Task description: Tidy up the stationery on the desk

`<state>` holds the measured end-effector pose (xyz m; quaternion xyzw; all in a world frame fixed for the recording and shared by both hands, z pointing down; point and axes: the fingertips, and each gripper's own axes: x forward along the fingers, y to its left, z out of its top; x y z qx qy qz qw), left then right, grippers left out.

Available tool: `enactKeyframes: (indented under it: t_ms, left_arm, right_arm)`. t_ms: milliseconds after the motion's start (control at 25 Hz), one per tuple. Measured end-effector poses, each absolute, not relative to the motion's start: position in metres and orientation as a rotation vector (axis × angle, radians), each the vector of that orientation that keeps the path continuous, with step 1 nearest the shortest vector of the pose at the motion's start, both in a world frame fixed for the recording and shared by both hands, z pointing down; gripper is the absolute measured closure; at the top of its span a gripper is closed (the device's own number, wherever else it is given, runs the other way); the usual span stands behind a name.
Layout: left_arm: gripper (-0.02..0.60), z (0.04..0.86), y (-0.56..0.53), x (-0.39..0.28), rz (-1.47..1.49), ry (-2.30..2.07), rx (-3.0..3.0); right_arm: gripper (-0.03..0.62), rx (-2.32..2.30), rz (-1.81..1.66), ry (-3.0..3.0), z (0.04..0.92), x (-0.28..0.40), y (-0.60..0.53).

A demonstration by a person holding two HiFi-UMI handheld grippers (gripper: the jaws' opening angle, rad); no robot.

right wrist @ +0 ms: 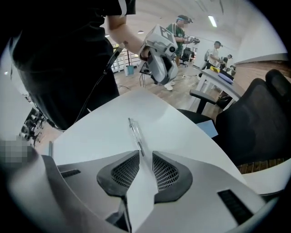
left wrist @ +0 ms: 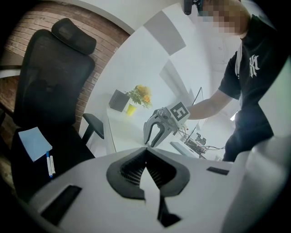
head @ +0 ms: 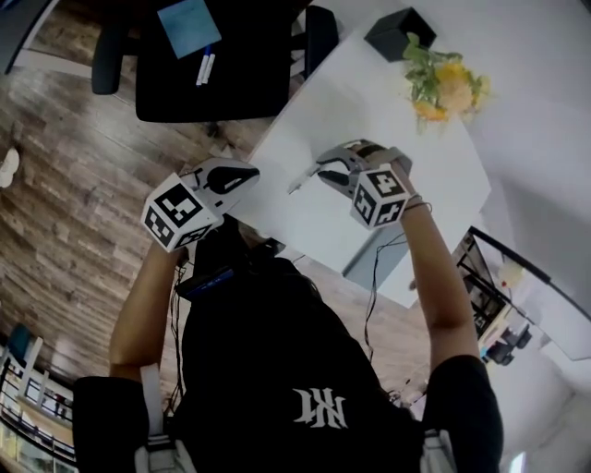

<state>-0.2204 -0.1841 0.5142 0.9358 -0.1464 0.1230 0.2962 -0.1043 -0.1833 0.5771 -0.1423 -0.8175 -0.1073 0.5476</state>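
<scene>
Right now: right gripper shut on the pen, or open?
Open. The right gripper has its jaws apart; the pen lies flat on the desk, its near end at the gap, unpinched.

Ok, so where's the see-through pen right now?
In the right gripper view, the clear pen lies flat on the white desk, with its near end just at the mouth of the open right gripper.

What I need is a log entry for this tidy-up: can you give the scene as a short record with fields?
desk: white; bears pen, flowers, black box
pen: clear, lying flat
right gripper: jaws apart, pen's near end at their tips, not gripped
left gripper: jaws shut, empty
chair: blue notepad and two markers on seat
</scene>
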Motion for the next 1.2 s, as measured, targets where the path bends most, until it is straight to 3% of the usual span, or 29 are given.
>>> enactKeyframes:
  t_ms: [360, 640, 880, 1200]
  left_arm:
    - [0.578, 0.512, -0.189, -0.225, 0.328, -0.395, 2.499]
    - [0.578, 0.506, -0.18, -0.226, 0.328, -0.4, 2.508]
    - [0.578, 0.481, -0.167, -0.21, 0.324, -0.372, 2.566]
    - [0.578, 0.451, -0.131, -0.141, 0.386, -0.216, 2.669]
  right_arm:
    - [0.522, -0.423, -0.236, -1.931, 0.579, -0.11, -0.179]
    - [0.522, -0.327, -0.224, -1.997, 0.563, -0.119, -0.181]
    - [0.523, -0.012, -0.02, -2.267, 0.513, -0.126, -0.185]
    - [0.523, 0.576, 0.232, -2.567, 0.43, -0.063, -0.168]
